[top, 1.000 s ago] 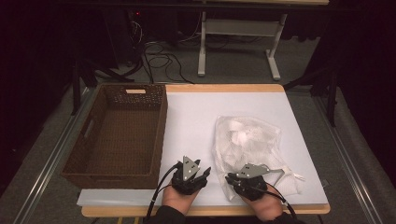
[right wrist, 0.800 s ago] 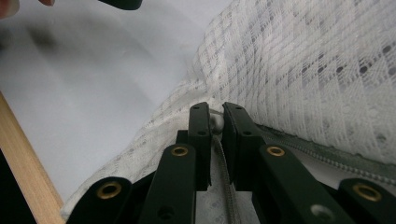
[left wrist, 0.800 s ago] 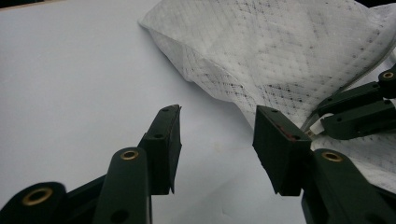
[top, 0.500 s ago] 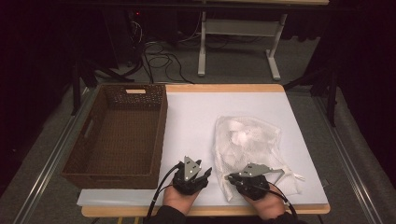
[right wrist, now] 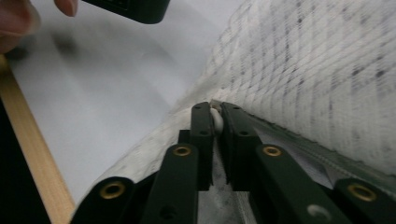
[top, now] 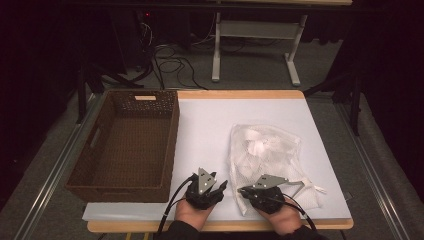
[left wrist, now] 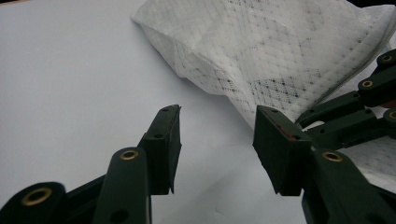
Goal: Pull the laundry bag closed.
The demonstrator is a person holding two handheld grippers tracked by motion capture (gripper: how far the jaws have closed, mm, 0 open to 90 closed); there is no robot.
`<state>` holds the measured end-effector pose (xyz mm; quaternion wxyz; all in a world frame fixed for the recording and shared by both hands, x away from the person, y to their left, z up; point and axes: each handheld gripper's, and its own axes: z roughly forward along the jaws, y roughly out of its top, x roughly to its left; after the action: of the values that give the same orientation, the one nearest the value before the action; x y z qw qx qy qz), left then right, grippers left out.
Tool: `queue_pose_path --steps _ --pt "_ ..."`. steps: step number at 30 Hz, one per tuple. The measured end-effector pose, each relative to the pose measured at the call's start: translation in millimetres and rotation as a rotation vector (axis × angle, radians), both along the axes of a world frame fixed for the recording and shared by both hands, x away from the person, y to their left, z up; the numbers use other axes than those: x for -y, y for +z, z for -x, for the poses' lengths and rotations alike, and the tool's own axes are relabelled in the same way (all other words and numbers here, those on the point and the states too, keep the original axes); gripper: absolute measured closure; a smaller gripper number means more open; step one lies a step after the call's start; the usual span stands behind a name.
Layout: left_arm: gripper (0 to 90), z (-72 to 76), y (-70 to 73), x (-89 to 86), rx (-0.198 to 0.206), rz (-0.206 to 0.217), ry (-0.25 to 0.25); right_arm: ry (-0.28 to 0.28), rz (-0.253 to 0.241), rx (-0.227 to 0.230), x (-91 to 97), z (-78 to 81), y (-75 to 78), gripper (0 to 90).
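The mesh laundry bag [top: 265, 160], lying right of the basket [top: 125, 145], is judged light, limp and snag-prone: right gripper [right wrist: 215, 116] has just clamped its zipper tab, left gripper [left wrist: 217, 140] stands open beside it.

1 white mesh bag [top: 265, 150] – 1 brown wicker basket [top: 125, 150] – 2 grippers: left gripper [top: 212, 189], right gripper [top: 245, 191].

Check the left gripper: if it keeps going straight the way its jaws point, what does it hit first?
Probably the white mesh bag. The left gripper stands open with bare white table cover between its jaws, and the bag's near fold lies just ahead, slightly right. Depth is unclear; it might skim the cover first.
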<state>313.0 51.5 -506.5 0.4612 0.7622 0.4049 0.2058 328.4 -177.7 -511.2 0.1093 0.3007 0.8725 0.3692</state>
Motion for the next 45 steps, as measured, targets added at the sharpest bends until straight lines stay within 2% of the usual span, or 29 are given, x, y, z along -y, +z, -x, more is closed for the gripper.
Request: queue_pose_path --steps 5,9,13,16,22,27,31,33,37,45 --pt "51.1 0.1 -0.7 0.9 -0.01 0.001 -0.006 0.015 -0.005 0.004 -1.0 1.9 2.2 87.5" --pt "50.5 1.4 -0.8 3.6 -0.006 0.008 -0.029 0.003 -0.046 0.015 0.7 1.8 5.9 87.6" --pt "49.7 4.7 0.7 7.8 -0.007 0.049 -0.069 -0.011 -0.069 0.038 3.9 1.1 10.4 87.6" --pt "49.3 7.0 1.3 12.2 -0.01 0.084 -0.097 -0.022 -0.106 0.057 7.5 0.2 15.4 87.6" --pt "50.2 12.7 1.7 24.2 -0.007 0.067 -0.159 -0.016 -0.156 0.112 10.2 5.1 30.0 87.6" --pt "52.5 14.5 2.2 26.6 -0.007 0.073 -0.174 0.008 -0.175 0.145 6.1 11.7 36.3 87.7" --pt "61.6 14.8 3.1 24.8 -0.006 0.084 -0.187 0.023 -0.175 0.164 2.6 17.2 39.4 87.6" --pt "68.9 14.5 3.9 23.2 -0.008 0.096 -0.188 0.022 -0.176 0.166 2.8 17.8 39.8 87.6" --pt "84.7 12.8 3.8 21.0 -0.01 0.083 -0.175 0.021 -0.18 0.162 4.0 17.2 39.7 87.6" --pt "88.2 12.5 5.0 22.4 -0.006 0.057 -0.162 0.022 -0.175 0.166 4.9 16.6 38.9 87.6"
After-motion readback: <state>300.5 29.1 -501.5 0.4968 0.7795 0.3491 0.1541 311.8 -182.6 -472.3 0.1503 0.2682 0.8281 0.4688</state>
